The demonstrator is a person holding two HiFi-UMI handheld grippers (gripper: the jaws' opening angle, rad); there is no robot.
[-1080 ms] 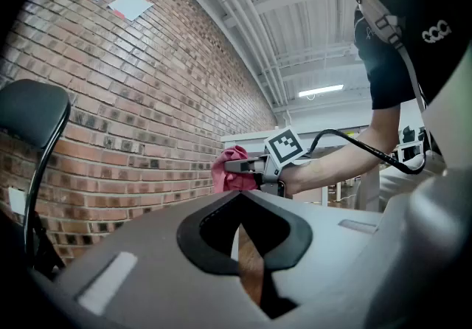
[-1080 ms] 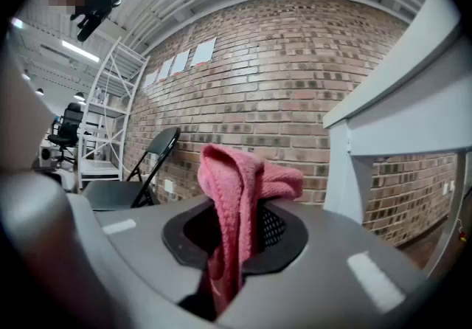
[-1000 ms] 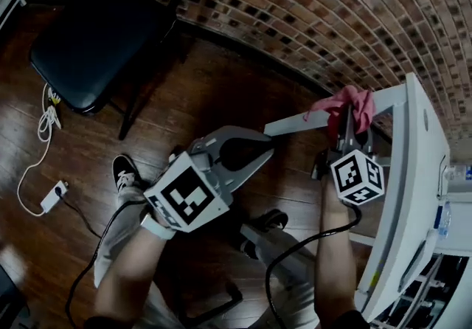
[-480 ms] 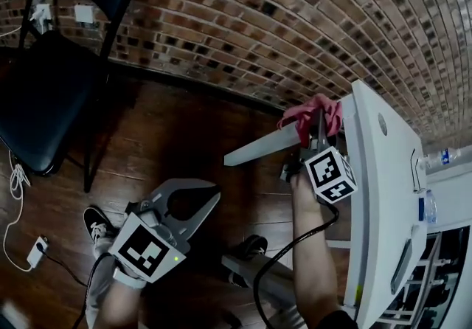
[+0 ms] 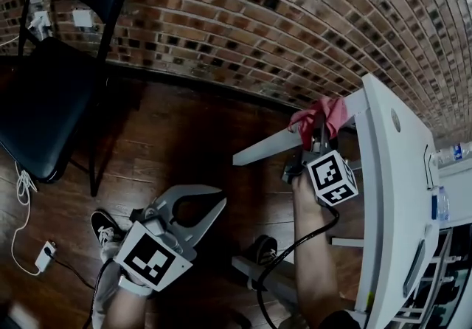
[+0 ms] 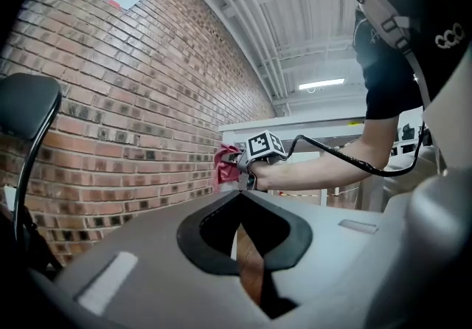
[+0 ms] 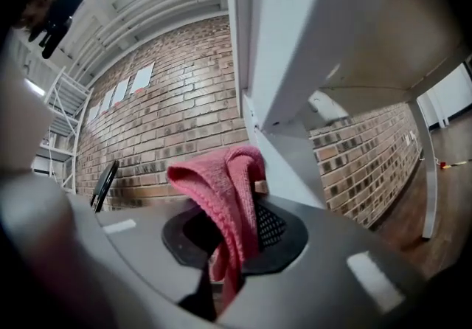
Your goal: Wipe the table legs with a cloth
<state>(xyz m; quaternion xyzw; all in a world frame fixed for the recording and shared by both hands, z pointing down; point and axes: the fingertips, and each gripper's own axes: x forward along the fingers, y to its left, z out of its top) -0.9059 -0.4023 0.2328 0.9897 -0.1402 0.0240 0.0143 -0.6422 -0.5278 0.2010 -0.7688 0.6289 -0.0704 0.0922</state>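
Wiping under way at the leg's upper end

Right tongs [image 5: 321, 140] are clamped on the cloth [image 5: 317, 113] and press it to the leg [image 5: 265, 147] where the leg meets the worktop [image 5: 391, 172]. Left tongs [image 5: 218, 198] are closed and empty, well apart from the leg. Most wiping probably remains.

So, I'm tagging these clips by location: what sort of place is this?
Probably an indoor workshop or loft-style office, though I can't tell which. It has a bare brick wall, a dark wood floor and a strip light under an exposed ribbed ceiling.
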